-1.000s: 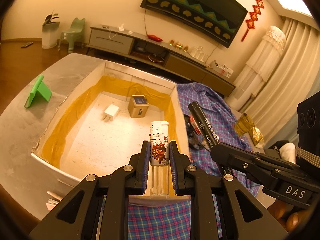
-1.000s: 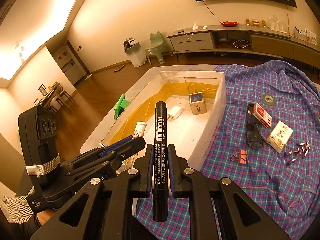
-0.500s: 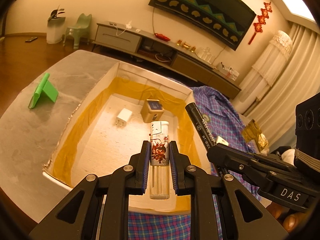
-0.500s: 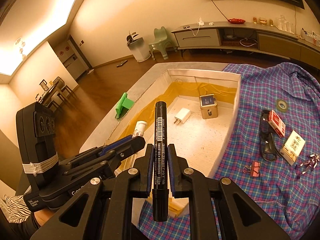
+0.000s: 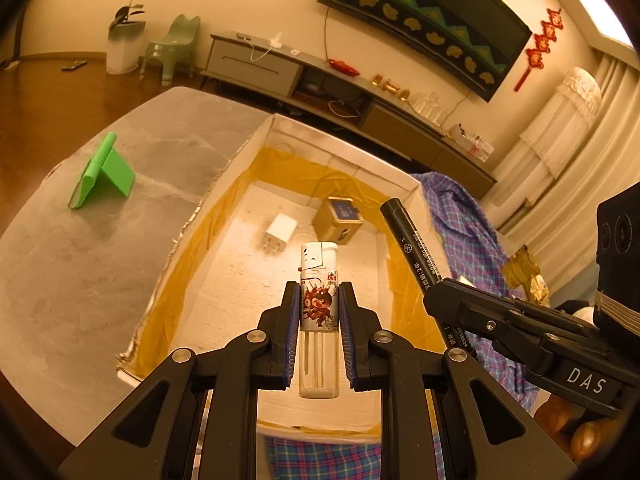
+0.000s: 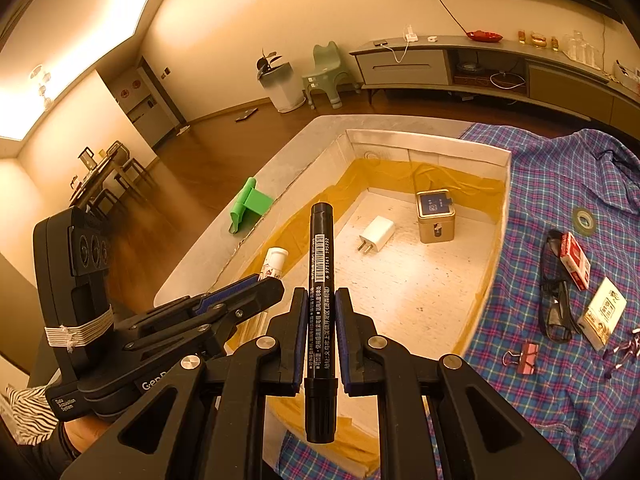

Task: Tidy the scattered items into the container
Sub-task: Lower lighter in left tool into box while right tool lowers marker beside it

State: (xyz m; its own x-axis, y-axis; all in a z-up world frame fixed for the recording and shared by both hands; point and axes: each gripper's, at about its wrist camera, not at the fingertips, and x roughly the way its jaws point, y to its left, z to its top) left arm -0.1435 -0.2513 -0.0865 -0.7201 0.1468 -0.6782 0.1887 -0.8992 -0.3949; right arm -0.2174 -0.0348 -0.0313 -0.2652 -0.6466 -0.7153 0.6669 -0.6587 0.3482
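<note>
Grey stone-look tabletop point(image 5: 80, 280), mottled and matte, carried a white box point(image 6: 506, 184) on its right part. Box was rectangular, open-topped, walls thick and foam-like, floor pebbled white, lower walls lined with yellow-brown film that wrinkled in the corners.

Blue-purple plaid shirt point(image 6: 560, 380) lay crumpled just right of the box, touching its right wall.

Inside the box, far end: a gold metal tin point(image 6: 435, 216), squarish with a dark blue lid, upright; to its left, apart from it, a white charger plug point(image 6: 376, 234), smooth, lying flat with prongs toward the near side.

On the shirt, right of the box: black glasses point(image 6: 554, 304), red-and-white card pack point(image 6: 576, 260), pale small carton point(image 6: 604, 312), tape roll point(image 6: 584, 222), pink binder clip point(image 6: 527, 356).

Green folded plastic stand point(image 5: 104, 178) sat left of the box.

Right gripper point(image 6: 322, 334) was clenched on a black marker point(image 6: 321, 280), barcode label facing up, over the box's near end. Left gripper point(image 5: 319, 332) was clamped on a lighter point(image 5: 319, 280), clear-bodied with a cartoon print and white cap, also above the box interior.
</note>
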